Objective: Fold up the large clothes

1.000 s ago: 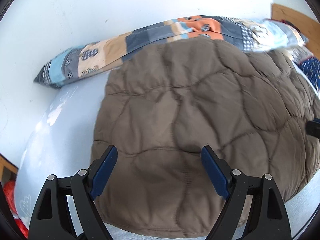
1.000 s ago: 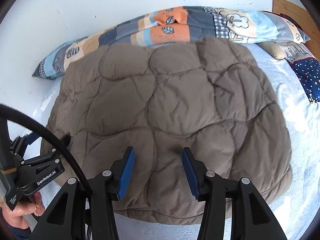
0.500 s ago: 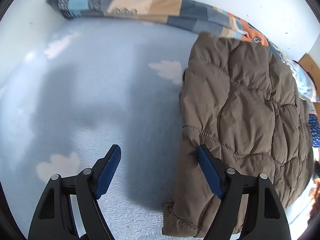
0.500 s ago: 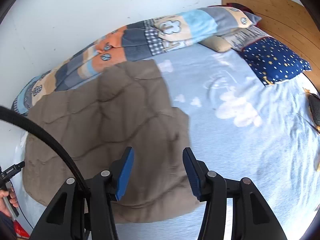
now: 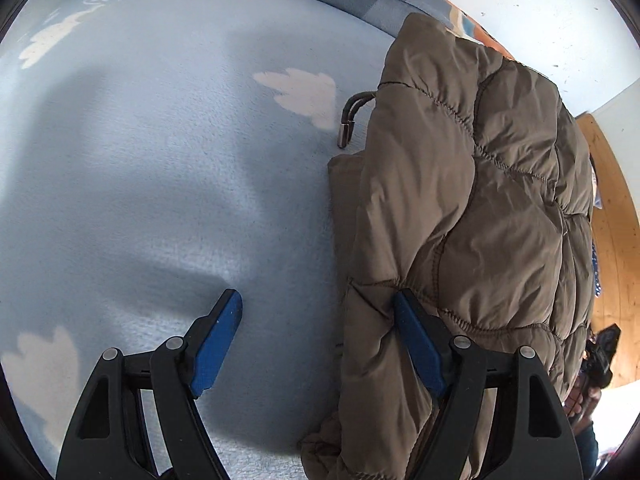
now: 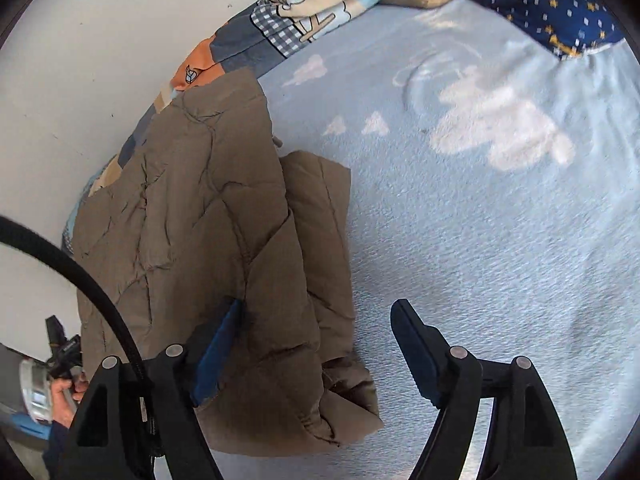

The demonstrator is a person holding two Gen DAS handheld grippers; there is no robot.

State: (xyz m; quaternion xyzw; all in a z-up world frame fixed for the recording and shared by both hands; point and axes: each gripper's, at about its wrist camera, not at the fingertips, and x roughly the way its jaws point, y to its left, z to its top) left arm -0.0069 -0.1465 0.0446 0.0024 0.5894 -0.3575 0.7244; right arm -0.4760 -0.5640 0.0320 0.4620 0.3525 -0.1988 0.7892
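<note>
Lying folded on the light blue bed sheet [image 5: 160, 184] is the brown quilted jacket [image 5: 472, 208], filling the 3 o'clock side of the left wrist view and running out of frame at 5 o'clock, so its lower hem is being cut off there. A drawstring [image 5: 350, 118] with metal tips is poking out from under its edge toward 12 o'clock. The left gripper [image 5: 316, 314] is standing wide open with nothing clamped; its right pad is lying against the jacket's side fold, while the left one is hanging over bare sheet. In the right wrist view the jacket is sitting at 9 o'clock, with a lower layer sticking out at its 3 o'clock edge. The right gripper [image 6: 316, 320] is opening its jaws; the jacket's edge is lying between them, partly covering the left pad, and whether cloth is touching that pad is hard to tell. A black cable [image 6: 92, 280] is crossing the 8 o'clock corner, where a hand [image 6: 66, 394] is only partly showing. The patchwork blanket [image 6: 280, 24] and starry pillow [image 6: 560, 8] are being clipped by the 12 o'clock rim.
</note>
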